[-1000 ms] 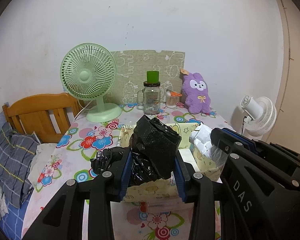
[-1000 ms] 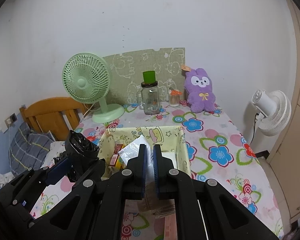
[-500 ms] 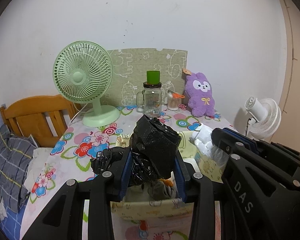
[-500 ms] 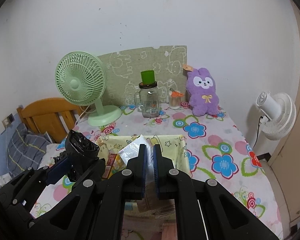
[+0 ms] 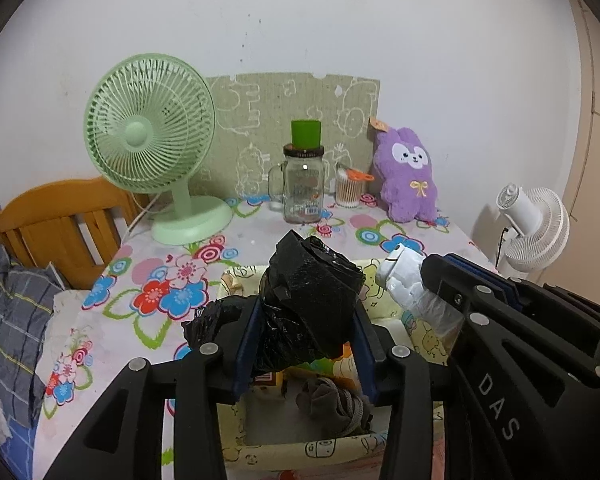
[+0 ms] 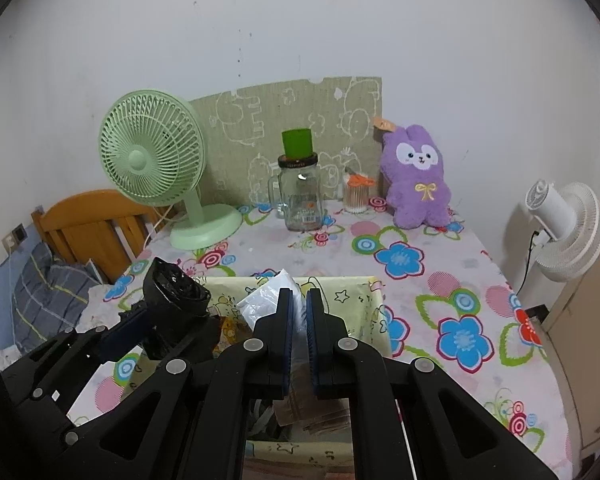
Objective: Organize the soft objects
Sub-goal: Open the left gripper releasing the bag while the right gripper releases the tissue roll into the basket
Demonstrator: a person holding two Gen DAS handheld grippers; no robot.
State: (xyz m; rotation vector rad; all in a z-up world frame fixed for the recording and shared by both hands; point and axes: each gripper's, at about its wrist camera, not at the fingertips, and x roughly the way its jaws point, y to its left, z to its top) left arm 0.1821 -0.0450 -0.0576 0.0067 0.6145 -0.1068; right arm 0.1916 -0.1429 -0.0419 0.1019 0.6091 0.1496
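A plain white wall (image 6: 340, 20) backs the counter (image 6: 452, 280), which wears a flower-print cloth. A wooden headboard (image 5: 56, 220) and grey plaid bedding (image 5: 8, 320) lie at left. A white standing fan (image 6: 568, 232) stands right, by a beige door (image 5: 596, 140).

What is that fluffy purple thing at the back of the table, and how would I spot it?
Start at the green patterned board leaning against the wall. At its right end, on the flowered tablecloth, sits a purple plush bunny. It is the only furry thing there, with a white face and a yellow bow.
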